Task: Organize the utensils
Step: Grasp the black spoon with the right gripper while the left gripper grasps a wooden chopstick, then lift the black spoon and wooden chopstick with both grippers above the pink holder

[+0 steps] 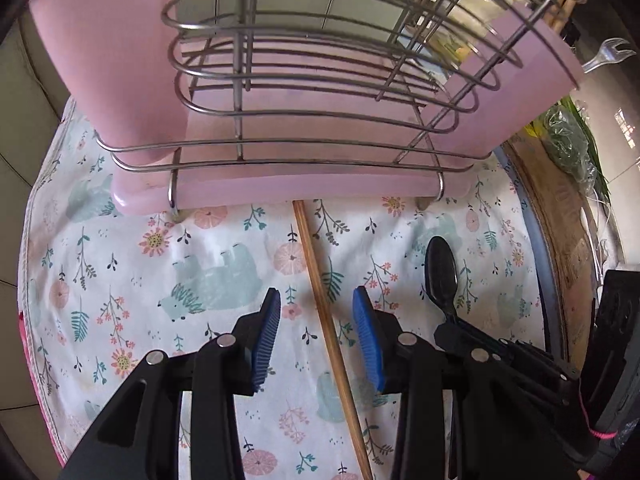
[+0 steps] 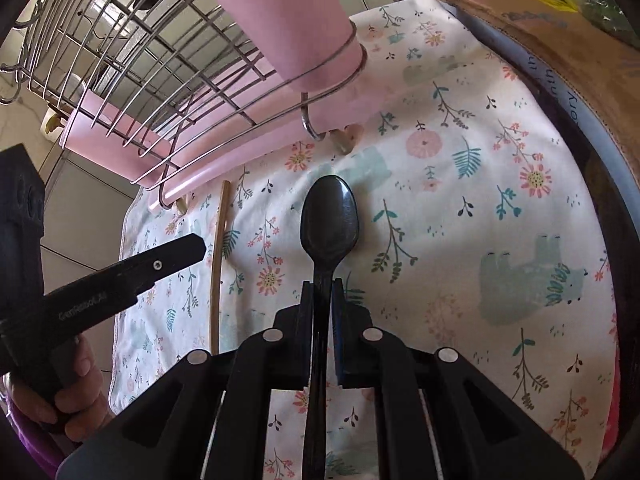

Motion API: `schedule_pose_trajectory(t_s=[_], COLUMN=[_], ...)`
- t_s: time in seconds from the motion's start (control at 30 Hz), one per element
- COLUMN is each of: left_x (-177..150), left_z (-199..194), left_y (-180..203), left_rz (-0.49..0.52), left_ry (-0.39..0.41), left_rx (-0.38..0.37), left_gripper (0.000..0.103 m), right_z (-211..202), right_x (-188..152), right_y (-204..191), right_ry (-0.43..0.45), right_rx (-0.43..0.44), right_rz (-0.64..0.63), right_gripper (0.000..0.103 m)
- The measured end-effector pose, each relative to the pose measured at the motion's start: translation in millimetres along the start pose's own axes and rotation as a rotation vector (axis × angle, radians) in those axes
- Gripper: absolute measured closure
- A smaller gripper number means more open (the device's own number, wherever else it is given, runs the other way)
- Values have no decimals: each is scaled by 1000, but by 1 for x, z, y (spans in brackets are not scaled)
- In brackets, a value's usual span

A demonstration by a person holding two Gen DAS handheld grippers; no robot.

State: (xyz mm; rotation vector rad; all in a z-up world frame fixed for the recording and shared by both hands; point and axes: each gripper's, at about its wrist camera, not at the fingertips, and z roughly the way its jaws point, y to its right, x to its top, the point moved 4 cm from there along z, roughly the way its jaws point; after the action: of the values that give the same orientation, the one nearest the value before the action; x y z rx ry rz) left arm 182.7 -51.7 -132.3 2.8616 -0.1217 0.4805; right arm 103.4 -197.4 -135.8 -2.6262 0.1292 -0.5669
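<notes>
My right claw (image 2: 320,292) pinches the black spoon (image 2: 329,216) by its thin handle; it could twist loose. Left claw (image 1: 316,332), spread, straddles the chopstick (image 1: 320,292).

A: What's the surface?
B: Round table (image 2: 600,128) covered by a floral cloth (image 1: 224,264) with bear prints.
A: What sits on it?
B: Wire rack (image 1: 304,148) on a pink tray (image 1: 280,194) at the far side. One wooden chopstick (image 1: 328,320) flat on the cloth, its far end touching the tray edge. Cardboard (image 2: 560,20) at the table's rim.
</notes>
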Motion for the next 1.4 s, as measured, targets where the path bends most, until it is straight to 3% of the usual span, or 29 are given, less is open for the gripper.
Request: schedule_pose_trajectory(t_s=[0.2,0.3,0.33,0.4,0.6,0.77,0.97,1.0,1.07,1.23,1.4], left_x=[7,9,10,12,6,-9,-21,-24,-27,-35,-36], left_z=[18,18,17,16,-2,-31,-66,-74,-85,-116,-139], left_y=[4,4,4,3,-5,-12,-27,-32,-38,-53,-62], left_rz=[-12,-7,-9,-29,-37,-39,-48,-51,-54,-51,-62], left_ry=[-54,-48,-44,-47,-7,60,137,148,172,264,342], left_rx=[68,101,90,54,-15,-88,-159,-168,-183,-193,-209], left_gripper=[68,85,94,97,97,97,97,97,97,97,97], right_z=[1,-2,-2,-2,-1,2,7,7,8,-3,-38], right_x=[-1,-2,-2,-2,2,8,15,15,15,10,9], right_y=[1,3,3,3,9,11,10,10,12,4,-17], right_ry=[-10,-14,-16,-22,-85,-149,-174,-171,-160,-83,66], right_rx=[8,18,21,24,64,132,143,142,111,127,142], right_rz=[2,10,12,14,32,48,52,52,34,-9,-111], right_gripper=[94,94,94,94,93,75,75,76,94,99,99])
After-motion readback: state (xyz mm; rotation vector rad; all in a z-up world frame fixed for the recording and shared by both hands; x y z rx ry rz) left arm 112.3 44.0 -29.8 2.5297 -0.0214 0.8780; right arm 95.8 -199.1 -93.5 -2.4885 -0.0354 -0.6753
